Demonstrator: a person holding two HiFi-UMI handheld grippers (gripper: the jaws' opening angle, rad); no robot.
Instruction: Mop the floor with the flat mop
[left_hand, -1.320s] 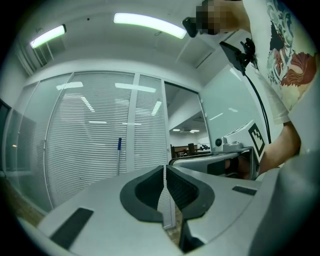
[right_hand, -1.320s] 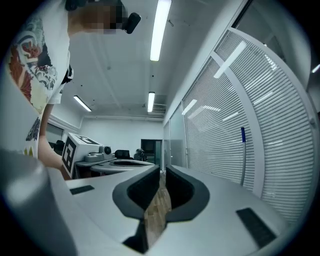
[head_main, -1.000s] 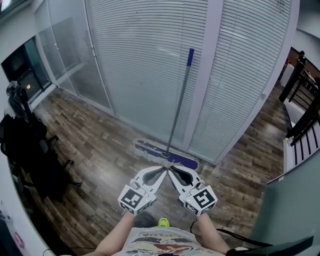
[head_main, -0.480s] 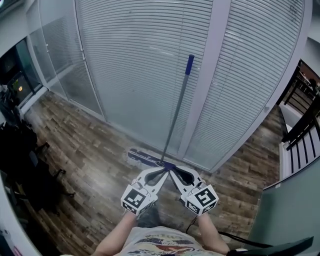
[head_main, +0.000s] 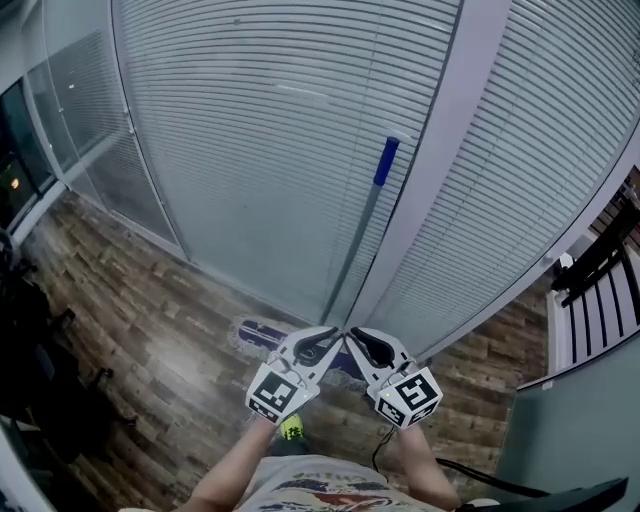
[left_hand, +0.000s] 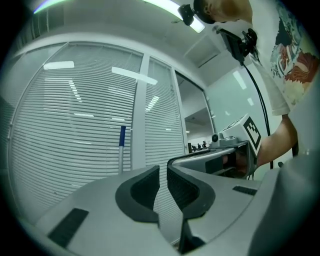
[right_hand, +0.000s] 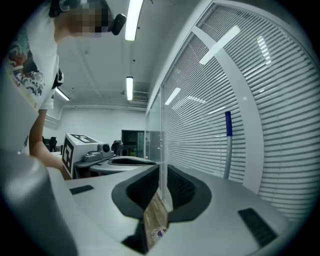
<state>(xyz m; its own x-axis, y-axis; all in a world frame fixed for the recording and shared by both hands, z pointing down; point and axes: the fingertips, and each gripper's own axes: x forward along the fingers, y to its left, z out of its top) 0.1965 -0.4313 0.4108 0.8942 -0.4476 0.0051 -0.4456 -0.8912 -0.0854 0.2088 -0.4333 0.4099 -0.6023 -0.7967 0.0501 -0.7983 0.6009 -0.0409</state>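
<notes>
- Blue-gripped flat mop (head_main: 360, 235) is leaning on the glass wall (head_main: 250, 150), held by nobody.
- Left tongs (head_main: 335, 340) and right tongs (head_main: 353, 340) are hovering closed, holding nothing: mopping pending or finished.

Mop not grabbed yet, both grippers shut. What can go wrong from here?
1. The mop handle only leans on the glass wall; a bump from the shut left gripper or right gripper may tip it sideways.
2. The mop head lies just ahead of the person's shoe; stepping on it could jerk the handle.
</notes>
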